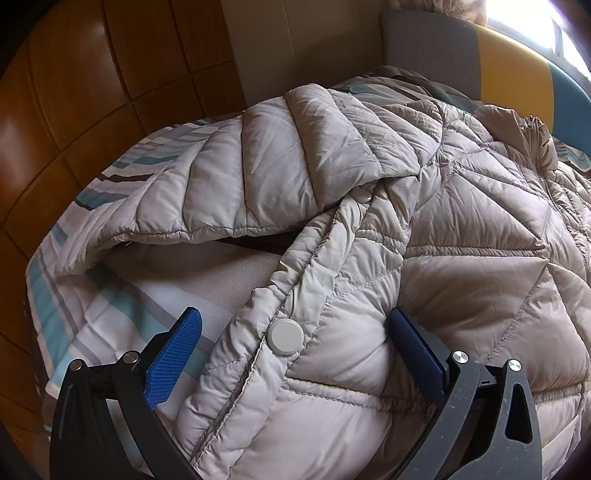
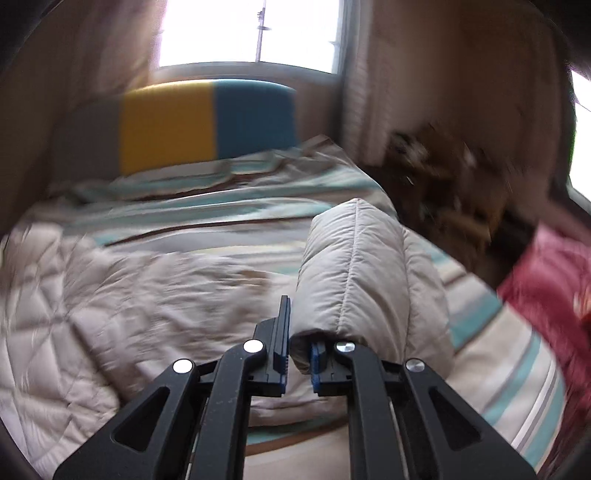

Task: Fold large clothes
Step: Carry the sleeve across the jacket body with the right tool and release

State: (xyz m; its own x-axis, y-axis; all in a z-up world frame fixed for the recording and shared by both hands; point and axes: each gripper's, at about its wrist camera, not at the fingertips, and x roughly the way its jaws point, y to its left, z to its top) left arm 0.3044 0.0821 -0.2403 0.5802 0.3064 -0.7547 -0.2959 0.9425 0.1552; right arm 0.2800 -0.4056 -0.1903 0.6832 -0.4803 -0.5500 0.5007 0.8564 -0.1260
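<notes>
A beige quilted puffer jacket (image 1: 424, 229) lies spread on the bed, one sleeve (image 1: 258, 158) folded across its upper part. My left gripper (image 1: 291, 343) stands open over the jacket's front edge, a white snap button (image 1: 285, 336) between its blue fingers (image 1: 173, 362), which do not press on the cloth. In the right wrist view my right gripper (image 2: 297, 354) is shut on a puffy sleeve end (image 2: 354, 266) of the jacket and holds it lifted above the bed. The jacket's body (image 2: 85, 295) lies blurred at the left.
Striped white, teal and grey bedding (image 1: 74, 295) covers the bed. A grey, yellow and teal headboard (image 2: 207, 122) stands under a bright window (image 2: 251, 33). A wooden wardrobe (image 1: 92, 92) is at the left; a red cloth (image 2: 546, 280) and dark clutter at the right.
</notes>
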